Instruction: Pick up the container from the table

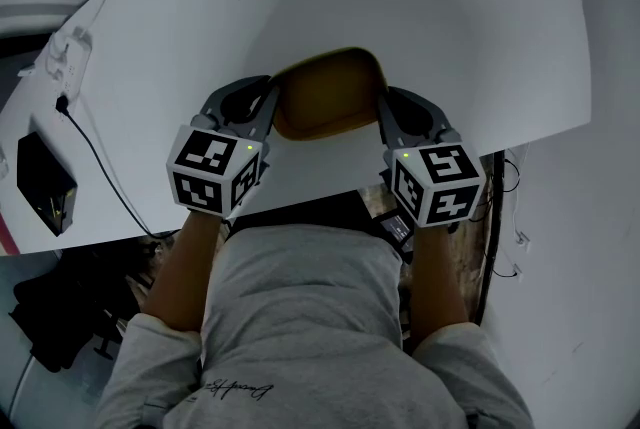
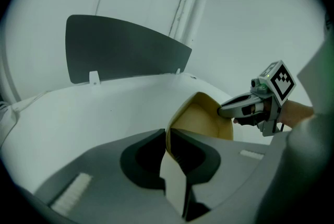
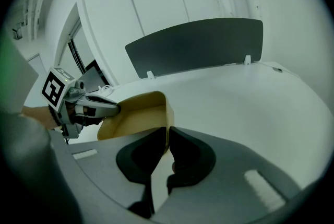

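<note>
1. One tan container [image 1: 328,97] sits at the near edge of the white table [image 1: 420,7].
2. Left gripper [image 1: 274,105] is clamped on its left rim and right gripper [image 1: 383,109] is clamped on its right rim, two total.
3. One black box [image 1: 42,182] with a cable sits at the table's left edge.

Container [image 1: 330,97] over the table [image 1: 400,7], near its front edge; left claw [image 1: 271,109] on left rim, right claw [image 1: 386,109] opposite.

A white table [image 1: 400,27] is seen, with a black cable [image 1: 100,167] and a black box [image 1: 42,182] laid on its left part.
</note>
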The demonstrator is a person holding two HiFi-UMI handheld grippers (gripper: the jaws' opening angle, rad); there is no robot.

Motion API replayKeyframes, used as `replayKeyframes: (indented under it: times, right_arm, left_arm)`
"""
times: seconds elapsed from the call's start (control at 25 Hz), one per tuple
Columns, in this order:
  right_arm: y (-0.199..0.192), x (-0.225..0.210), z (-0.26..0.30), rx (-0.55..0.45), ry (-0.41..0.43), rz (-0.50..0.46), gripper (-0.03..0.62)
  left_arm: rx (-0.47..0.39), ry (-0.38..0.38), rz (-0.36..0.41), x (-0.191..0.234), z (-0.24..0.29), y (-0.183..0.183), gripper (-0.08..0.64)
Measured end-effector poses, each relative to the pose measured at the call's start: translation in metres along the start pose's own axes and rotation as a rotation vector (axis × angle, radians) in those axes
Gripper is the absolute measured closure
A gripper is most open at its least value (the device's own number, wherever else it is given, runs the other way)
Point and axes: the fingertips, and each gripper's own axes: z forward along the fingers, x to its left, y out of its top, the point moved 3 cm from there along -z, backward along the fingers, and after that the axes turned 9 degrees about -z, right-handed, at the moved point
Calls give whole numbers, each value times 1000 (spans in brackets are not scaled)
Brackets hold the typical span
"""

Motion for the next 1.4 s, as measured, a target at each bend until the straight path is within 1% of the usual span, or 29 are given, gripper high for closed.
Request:
replayKeyframes:
  times: [0.4,1.12,1.4]
  right_arm:
    - [13,10,-17,-23,1,-24,554]
    - [41,22,-41,-56,31,-77,554]
    - [56,25,-54,-77,31,-116,554]
  left_arm:
    - [-37,12,3,-6,-20,9,529]
    - [-93,30,-1,-15,-55,26,529]
    - [-122,29,-5,-21,-68,34,529]
